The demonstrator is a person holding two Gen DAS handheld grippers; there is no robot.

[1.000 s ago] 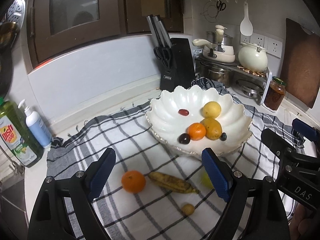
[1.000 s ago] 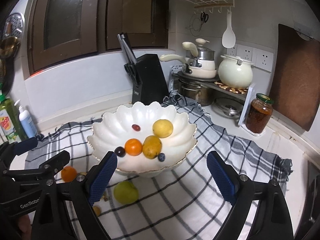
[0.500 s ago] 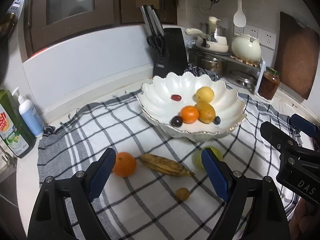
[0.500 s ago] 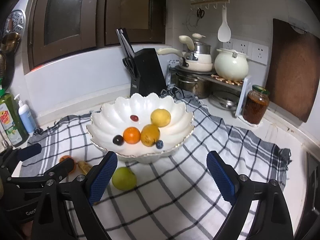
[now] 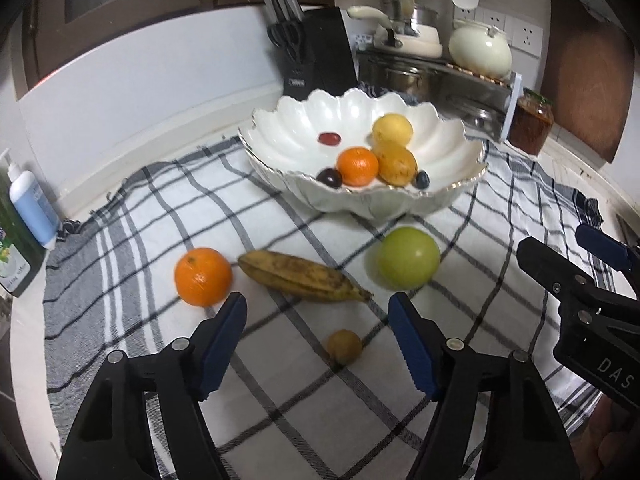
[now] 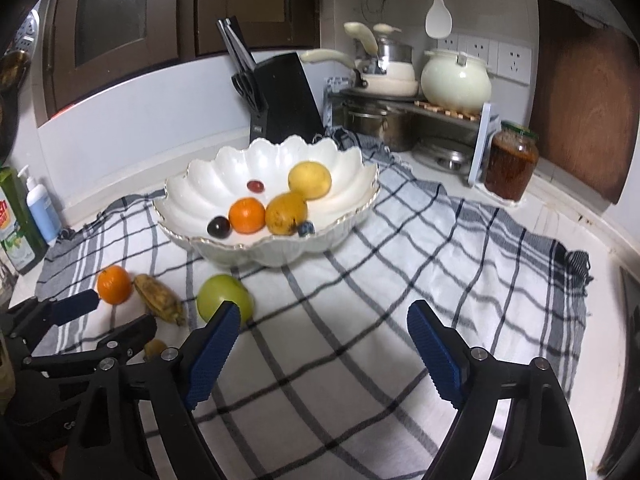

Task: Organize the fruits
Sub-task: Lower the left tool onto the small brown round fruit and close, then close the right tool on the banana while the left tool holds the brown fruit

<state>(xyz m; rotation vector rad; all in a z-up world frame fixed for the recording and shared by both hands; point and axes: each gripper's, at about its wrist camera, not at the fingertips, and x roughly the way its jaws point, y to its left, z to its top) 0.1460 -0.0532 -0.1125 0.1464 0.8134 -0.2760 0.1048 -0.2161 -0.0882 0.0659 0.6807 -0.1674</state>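
Observation:
A white scalloped bowl (image 5: 448, 196) (image 6: 344, 224) on a checked cloth holds several fruits: an orange, two yellow fruits, dark grapes. On the cloth in front lie an orange (image 5: 203, 277) (image 6: 114, 284), a spotted banana (image 5: 304, 277) (image 6: 160, 298), a green apple (image 5: 409, 258) (image 6: 222, 292) and a small brown fruit (image 5: 345, 346) (image 6: 155, 347). My left gripper (image 5: 318, 320) is open and empty, just short of the banana. My right gripper (image 6: 324, 326) is open and empty, its left finger by the apple.
A black knife block (image 5: 320, 54) stands behind the bowl. A rack with pots and a cream kettle (image 5: 480, 46) is at the back right, with a jar (image 5: 530, 126) beside it. Soap bottles (image 5: 32, 208) stand at the left edge.
Both grippers have moved back and lower toward the cloth, so the loose fruits are closer and larger. Both stay open. No fruit has moved.

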